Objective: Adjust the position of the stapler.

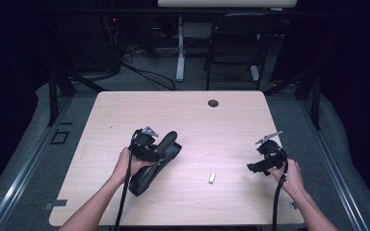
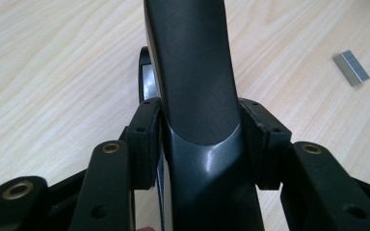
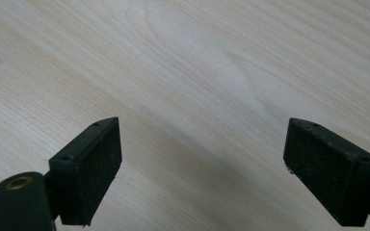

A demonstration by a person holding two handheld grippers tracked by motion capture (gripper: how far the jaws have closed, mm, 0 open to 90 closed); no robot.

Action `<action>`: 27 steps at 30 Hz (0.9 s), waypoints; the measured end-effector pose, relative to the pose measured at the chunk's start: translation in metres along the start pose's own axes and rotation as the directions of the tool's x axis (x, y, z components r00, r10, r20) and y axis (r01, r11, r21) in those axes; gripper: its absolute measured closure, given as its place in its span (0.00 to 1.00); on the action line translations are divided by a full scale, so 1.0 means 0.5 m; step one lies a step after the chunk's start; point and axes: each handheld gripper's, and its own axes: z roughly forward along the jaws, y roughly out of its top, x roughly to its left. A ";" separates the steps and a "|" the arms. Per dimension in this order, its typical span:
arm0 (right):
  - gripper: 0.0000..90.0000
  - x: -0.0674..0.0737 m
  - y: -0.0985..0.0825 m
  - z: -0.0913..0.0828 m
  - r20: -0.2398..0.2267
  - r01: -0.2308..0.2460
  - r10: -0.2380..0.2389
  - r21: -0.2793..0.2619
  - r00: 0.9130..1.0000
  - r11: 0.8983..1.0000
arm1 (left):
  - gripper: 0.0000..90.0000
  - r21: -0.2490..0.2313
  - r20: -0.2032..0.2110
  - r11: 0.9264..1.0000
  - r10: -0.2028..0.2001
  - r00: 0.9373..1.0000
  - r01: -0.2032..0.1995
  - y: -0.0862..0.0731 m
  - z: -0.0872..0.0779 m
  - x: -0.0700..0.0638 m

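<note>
On the left half of the pale wooden table (image 1: 192, 110), the left gripper (image 1: 155, 150) has its jaws clenched on both sides of a black stapler (image 1: 153, 166), whose long axis runs diagonally, with the rear end near the person's edge and the nose pointing away and to the right. A small silver block of staples (image 1: 212, 177) lies flat between the two grippers, just beside the stapler, and the right gripper (image 1: 256, 166) hovers over bare wood with its jaws wide apart, grasping nothing. Behind the table the room is dark, with a black chair (image 1: 236, 38), a white desk leg (image 1: 180, 48) and cables (image 1: 144, 72) on the grey floor.
</note>
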 end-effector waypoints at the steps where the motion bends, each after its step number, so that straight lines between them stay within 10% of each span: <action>1: 0.14 0.000 0.000 0.000 -0.001 0.002 -0.002 0.002 1.000 1.000 | 0.61 0.003 0.003 1.000 0.010 1.000 -0.010 0.001 0.000 -0.001; 27: 0.15 0.001 0.000 0.001 0.002 0.013 -0.014 0.014 1.000 1.000 | 0.63 0.009 0.130 0.990 0.140 0.982 -0.142 0.002 0.008 -0.019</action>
